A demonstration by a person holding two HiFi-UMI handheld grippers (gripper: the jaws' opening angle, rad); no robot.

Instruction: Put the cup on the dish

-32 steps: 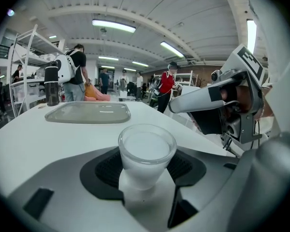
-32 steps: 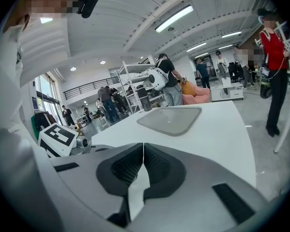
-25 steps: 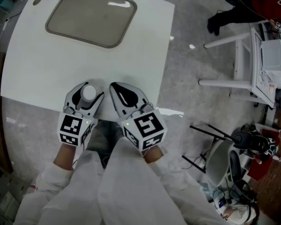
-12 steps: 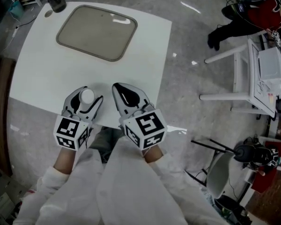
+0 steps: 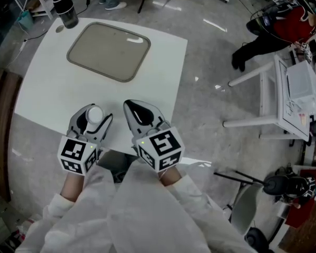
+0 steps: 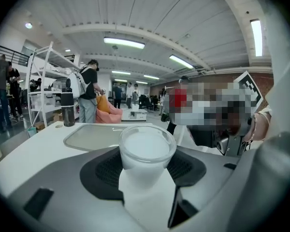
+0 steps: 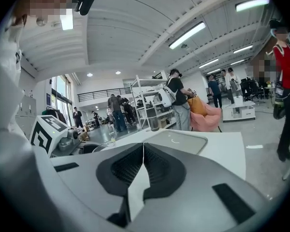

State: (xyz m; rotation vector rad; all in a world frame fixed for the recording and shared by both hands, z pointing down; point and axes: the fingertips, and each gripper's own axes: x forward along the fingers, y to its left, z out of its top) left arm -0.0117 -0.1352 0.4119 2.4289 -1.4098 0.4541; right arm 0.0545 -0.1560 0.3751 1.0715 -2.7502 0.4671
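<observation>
One cup (image 6: 147,148) in left gripper (image 5: 96,109) jaws (overhead, only its top).

The dish (image 5: 108,51) lies on the table (image 5: 163,78) toward its far left corner. A tumbler (image 5: 66,8) stands at that corner, just behind the dish. Over the near edge, the cup (image 6: 147,151) sits between the jaws of the left gripper (image 5: 97,112). The right gripper (image 5: 134,107) is just beside it on the right.
</observation>
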